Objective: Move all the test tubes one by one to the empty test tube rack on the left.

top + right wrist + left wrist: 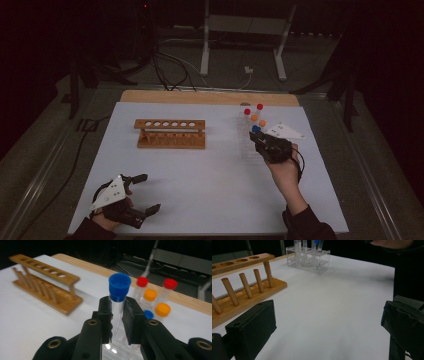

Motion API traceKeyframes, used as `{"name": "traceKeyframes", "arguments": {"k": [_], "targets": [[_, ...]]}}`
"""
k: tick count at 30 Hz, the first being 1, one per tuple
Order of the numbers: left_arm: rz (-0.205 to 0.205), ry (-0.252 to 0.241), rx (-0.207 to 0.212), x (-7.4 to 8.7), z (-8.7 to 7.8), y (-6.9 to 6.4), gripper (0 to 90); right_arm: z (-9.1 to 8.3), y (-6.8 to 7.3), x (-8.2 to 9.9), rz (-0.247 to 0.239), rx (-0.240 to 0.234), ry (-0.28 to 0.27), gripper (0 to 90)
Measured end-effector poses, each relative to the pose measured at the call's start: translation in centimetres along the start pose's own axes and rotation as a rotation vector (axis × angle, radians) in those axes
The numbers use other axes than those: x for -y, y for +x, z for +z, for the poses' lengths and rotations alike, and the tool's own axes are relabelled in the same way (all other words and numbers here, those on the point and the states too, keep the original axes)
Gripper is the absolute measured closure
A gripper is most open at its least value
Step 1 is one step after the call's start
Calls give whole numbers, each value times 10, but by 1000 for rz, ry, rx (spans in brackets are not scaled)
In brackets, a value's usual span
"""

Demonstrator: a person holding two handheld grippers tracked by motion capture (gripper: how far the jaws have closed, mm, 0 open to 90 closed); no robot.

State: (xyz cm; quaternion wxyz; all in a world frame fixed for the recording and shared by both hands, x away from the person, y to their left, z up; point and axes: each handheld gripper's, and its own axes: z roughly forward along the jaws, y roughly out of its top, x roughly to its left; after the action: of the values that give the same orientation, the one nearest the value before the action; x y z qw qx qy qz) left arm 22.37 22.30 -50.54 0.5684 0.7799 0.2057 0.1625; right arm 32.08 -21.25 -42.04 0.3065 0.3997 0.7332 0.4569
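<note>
- Right claw (117, 315) clamped on a clear blue-capped tube (119, 290), pads on the glass just under the cap; tube upright, long axis vertical, at centre frame in the right gripper view.
- In the high view, right claw (260, 140) at right of centre, directly at the clear rack (248, 145) with the red- and orange-capped tubes (254, 118) just beyond it.
- Cannot tell whether the tube's foot sits in its slot or hangs free; lower end hidden behind the jaws.
- Wooden rack (170, 133) at upper centre of the high view, well apart to the left of the held tube, its row of holes running left to right; all holes look empty.
- Likely next move, as a judgement: straight lift, then carry leftward across the white surface (210, 190) toward a hole, tube kept vertical.
- Left claw (142, 192) spread wide and empty at lower left, resting low; nearer the wooden rack (242, 290) than the right hand is.
</note>
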Motion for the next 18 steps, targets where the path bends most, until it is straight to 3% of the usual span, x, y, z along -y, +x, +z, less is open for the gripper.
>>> {"name": "traceKeyframes", "arguments": {"k": [8,13,18], "targets": [[-9,17,5,-9,4,-1,5,1,17,2,-31,-82,25,773],[-28,13,-1,-23,9,-2,5,5,26,7,-40,-122,52,772],[-12,10,24,-42,17,-3,5,6,39,13,-63,-157,76,773]]}}
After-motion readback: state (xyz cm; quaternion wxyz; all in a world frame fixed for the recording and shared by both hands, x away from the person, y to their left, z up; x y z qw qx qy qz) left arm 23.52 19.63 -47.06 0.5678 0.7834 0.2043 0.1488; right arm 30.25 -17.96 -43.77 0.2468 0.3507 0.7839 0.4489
